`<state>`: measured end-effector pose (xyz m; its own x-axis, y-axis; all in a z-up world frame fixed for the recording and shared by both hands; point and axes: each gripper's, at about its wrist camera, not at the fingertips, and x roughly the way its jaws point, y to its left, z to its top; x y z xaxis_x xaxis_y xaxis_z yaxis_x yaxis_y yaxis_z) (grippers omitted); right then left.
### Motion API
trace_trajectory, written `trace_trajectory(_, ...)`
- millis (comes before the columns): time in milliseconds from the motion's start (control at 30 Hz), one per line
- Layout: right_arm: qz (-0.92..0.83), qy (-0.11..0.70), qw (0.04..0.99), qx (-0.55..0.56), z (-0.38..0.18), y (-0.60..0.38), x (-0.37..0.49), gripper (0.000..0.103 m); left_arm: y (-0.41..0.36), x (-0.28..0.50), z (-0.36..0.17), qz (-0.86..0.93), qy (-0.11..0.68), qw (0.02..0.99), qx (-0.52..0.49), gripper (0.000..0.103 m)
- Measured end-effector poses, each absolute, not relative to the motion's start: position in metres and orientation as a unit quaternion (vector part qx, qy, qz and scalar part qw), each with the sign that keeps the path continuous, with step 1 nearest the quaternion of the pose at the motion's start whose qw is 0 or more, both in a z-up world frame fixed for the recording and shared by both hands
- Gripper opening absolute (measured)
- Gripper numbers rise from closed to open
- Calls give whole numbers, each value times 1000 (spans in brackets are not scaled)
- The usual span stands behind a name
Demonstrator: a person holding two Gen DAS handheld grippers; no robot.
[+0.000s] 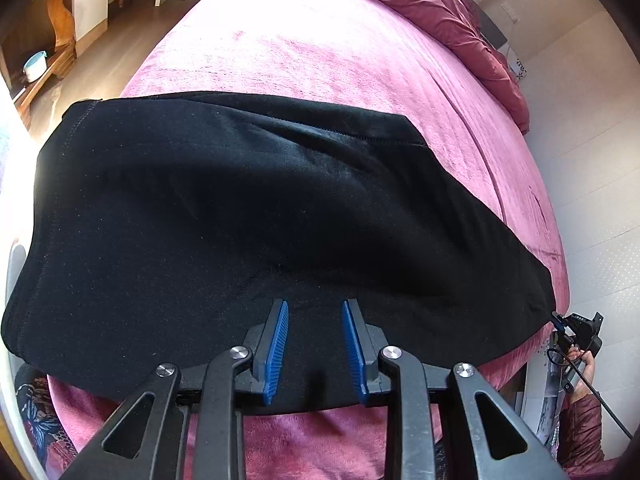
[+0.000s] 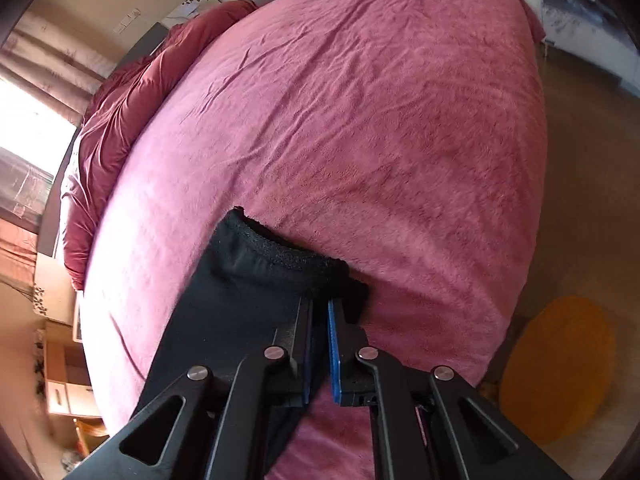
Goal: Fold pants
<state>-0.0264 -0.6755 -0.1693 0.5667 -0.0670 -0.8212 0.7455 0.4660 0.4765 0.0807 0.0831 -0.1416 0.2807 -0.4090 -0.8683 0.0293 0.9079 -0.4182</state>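
Pants [image 1: 256,216] lie spread across the pink bed [image 1: 328,52]. Left gripper [image 1: 315,344] hovers over them, jaws apart, empty. Right gripper [image 2: 320,344] is clamped on the waistband corner [image 2: 304,264].

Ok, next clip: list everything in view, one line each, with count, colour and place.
pants: one, black, spread flat across the bed's near edge
blanket: one, pink, covering the bed
duvet: one, dark red, bunched at the bed's far end
round mat: one, orange, on the floor beside the bed
basin: one, light blue, on a wooden shelf
left gripper: black with blue pads, open, over the pants
right gripper: black with blue pads, shut on the pants' waistband
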Motion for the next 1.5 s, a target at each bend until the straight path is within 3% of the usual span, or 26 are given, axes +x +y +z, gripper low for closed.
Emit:
trace_trajectory(33,-280,386,764,435,-169,-677,-30,0,82,81,-142,-142,583,784,-161,28)
trace_trajectory(133,-288,397,745,452,-183,-688,-39,0,83,80,-143,-143,583,784,-157,28)
trace_trajectory(267,-257,348,754,495,-176,-685,-56,5,81,86,-144,-141,581,785,-166,28)
trace_trajectory(300,-253,340,759,494,-173,-683,-57,9,82,86,-144,-141,581,784,-167,28)
trace_trajectory(367,-247,327,765,497,-166,-679,-59,36,83,87,-145,-142,583,783,-167,28)
trace_trajectory(433,-244,325,762,504,-166,-677,-55,43,82,87,-146,-144,582,783,-167,28)
trace_trajectory(533,-251,344,759,492,-170,-676,-41,42,82,85,-145,-146,580,784,-166,28)
trace_trajectory(600,-249,357,754,492,-177,-676,-30,35,84,81,-145,-146,577,786,-165,28)
trace_trajectory(667,-255,375,752,478,-182,-675,-20,11,86,79,-146,-144,578,785,-168,28)
trace_trajectory(767,-260,385,766,444,-169,-672,-21,8,89,79,-145,-138,579,786,-167,28)
trace_trajectory(1033,-284,423,748,425,-195,-674,-23,8,92,77,-144,-130,576,789,-168,28)
trace_trajectory(1100,-288,432,749,411,-193,-672,-20,13,90,75,-143,-137,574,790,-167,28)
trace_trajectory(1167,-299,433,751,399,-183,-671,-24,34,88,73,-141,-139,569,795,-157,28)
trace_trajectory(1333,-323,420,789,312,-133,-646,-27,38,82,71,-136,-150,554,808,-136,30)
trace_trajectory(1500,-155,443,844,260,-105,-565,34,38,81,71,-139,-154,540,818,-126,31)
